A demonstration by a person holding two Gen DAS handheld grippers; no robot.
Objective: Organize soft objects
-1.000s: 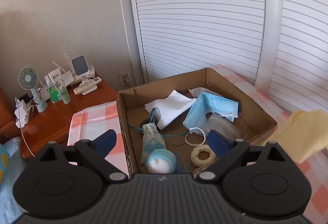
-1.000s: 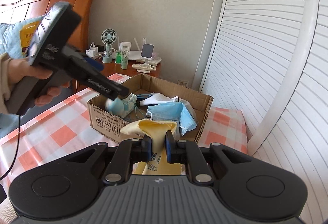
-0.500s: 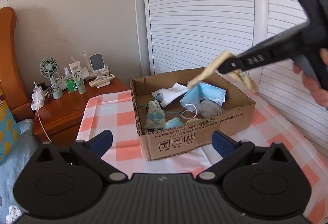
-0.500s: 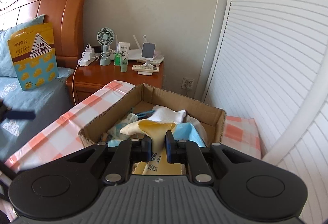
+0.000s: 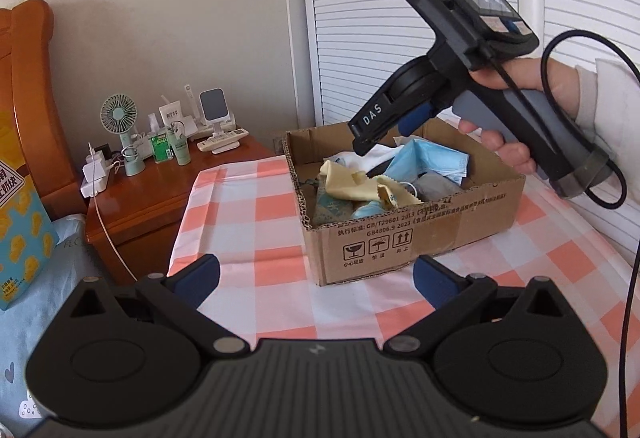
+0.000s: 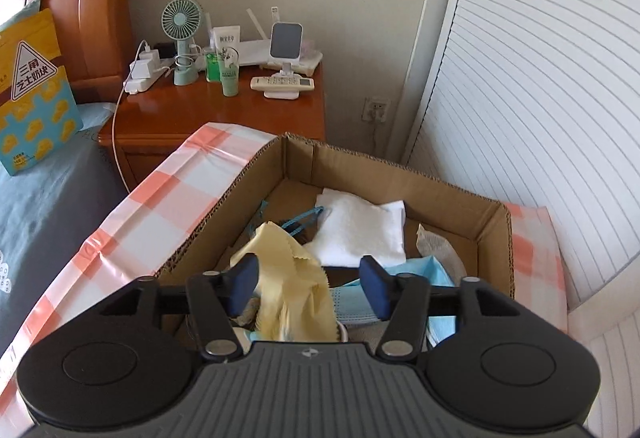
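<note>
Between the opening right gripper (image 6: 308,278) jaws, cloth (image 6: 288,278) lies unpinched over box (image 6: 492,222); left gripper (image 5: 316,278) wide, empty, farther.

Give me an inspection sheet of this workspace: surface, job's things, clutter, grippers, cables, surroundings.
Surface: pink-and-white checked tablecloth.
Job's things: open brown cardboard box holds pale yellow cloth, blue face masks, folded white cloth.
Clutter: nothing seen on the tablecloth beside the box.
Grippers: left gripper jaws wide open, empty, short of the box; right gripper above the box, jaws opening, yellow cloth hanging loose between them.
Cables: black cable loops from the right gripper's handle.
Surroundings: wooden nightstand with green desk fan; white louvred doors.
</note>
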